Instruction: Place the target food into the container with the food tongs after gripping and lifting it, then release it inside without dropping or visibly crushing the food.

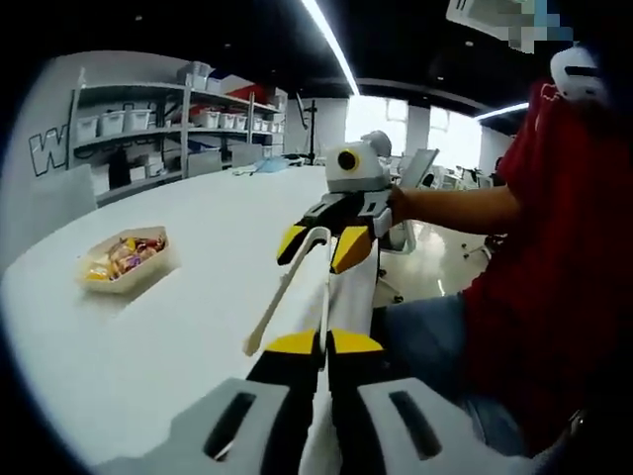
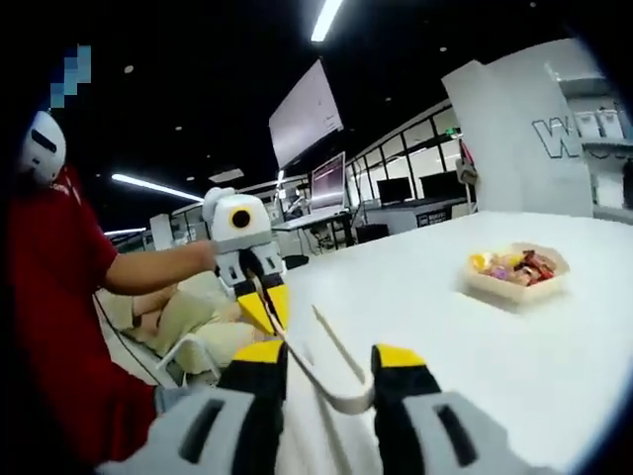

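Left gripper view: the left gripper (image 1: 324,343) has its yellow-tipped jaws drawn together, and whether they pinch anything cannot be told from here. Just ahead, the right gripper (image 1: 324,243) holds the cream food tongs (image 1: 287,287) at their looped end, with the two arms slanting down toward the white table (image 1: 198,327). The target food (image 1: 127,256), an assortment of wrapped snacks, sits in a shallow paper tray (image 1: 158,267) far off to the left on the table, well apart from both grippers. A person in a red shirt (image 1: 564,247) sits at the right.

Right gripper view: the right gripper (image 2: 321,358) stands with jaws moderately spread, bearing on the looped end of the tongs (image 2: 331,371). One tong arm runs up toward the left gripper (image 2: 267,302), which appears to meet it near the tip. The tray (image 2: 516,282) of food (image 2: 514,265) lies up and to the right, well clear.

Assessment: the tongs' long axis points away from the tray. The right gripper is the nearer; it must swing the tips toward the tray before any grasp. No receiving container is identifiable.
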`<state>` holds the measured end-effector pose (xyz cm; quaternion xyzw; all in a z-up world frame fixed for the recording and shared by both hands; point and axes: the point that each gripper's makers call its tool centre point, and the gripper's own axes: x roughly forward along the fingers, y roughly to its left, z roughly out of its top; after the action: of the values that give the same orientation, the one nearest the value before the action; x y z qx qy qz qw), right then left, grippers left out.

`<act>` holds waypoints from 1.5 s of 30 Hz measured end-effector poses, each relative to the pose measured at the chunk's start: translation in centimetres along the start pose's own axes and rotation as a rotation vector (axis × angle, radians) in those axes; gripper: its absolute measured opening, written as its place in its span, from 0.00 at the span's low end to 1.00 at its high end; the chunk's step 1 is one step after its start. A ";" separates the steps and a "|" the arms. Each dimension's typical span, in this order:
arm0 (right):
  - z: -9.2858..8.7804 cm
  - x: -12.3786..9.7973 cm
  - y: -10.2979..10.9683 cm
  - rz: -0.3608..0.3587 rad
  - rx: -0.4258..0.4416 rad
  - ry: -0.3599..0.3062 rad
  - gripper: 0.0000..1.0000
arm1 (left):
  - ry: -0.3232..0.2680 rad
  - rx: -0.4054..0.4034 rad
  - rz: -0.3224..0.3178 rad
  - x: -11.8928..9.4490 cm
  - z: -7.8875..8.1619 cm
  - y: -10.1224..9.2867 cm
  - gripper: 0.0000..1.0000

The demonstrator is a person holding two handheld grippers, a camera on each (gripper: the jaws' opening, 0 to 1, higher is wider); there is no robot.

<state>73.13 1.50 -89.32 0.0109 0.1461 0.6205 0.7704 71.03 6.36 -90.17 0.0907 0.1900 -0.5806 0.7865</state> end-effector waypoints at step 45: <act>-4.4 2.4 -12.1 -0.461 -0.114 0.221 0.26 | 0.171 0.012 0.190 3.4 -3.9 10.7 0.04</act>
<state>84.08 0.30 -96.45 -0.1339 0.1929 0.4331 0.8702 81.28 8.13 -95.88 0.1620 0.2436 -0.4948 0.8183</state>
